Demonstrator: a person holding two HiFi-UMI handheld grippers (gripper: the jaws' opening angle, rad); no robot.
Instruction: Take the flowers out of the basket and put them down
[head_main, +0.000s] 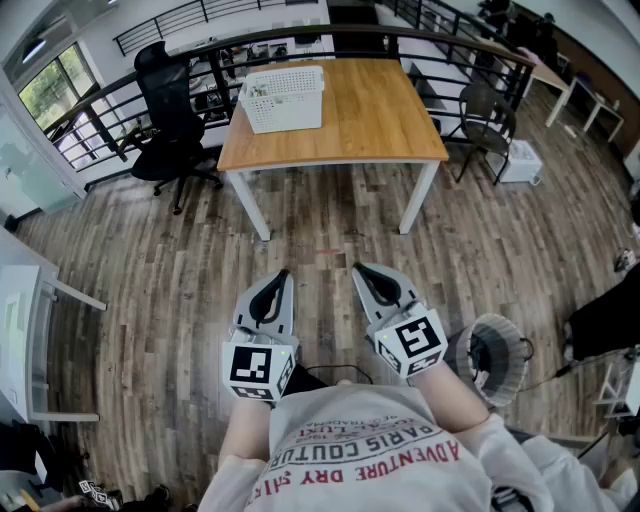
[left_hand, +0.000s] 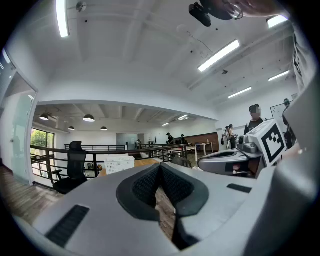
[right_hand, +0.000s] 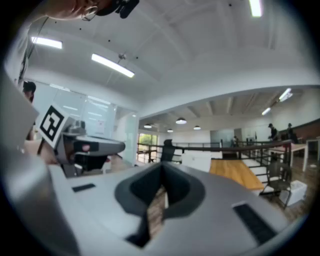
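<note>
Basket (head_main: 283, 97), one, white and latticed, sits on the far left part of the single wooden desk (head_main: 380, 110). We hold our two grippers level, side by side above the floor (head_main: 330, 240), well short of it: left gripper (head_main: 283, 275) and right gripper (head_main: 358, 268), both jaws closed, empty.

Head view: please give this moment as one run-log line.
left gripper: shut, empty | right gripper: shut, empty | basket: on table, untouched
</note>
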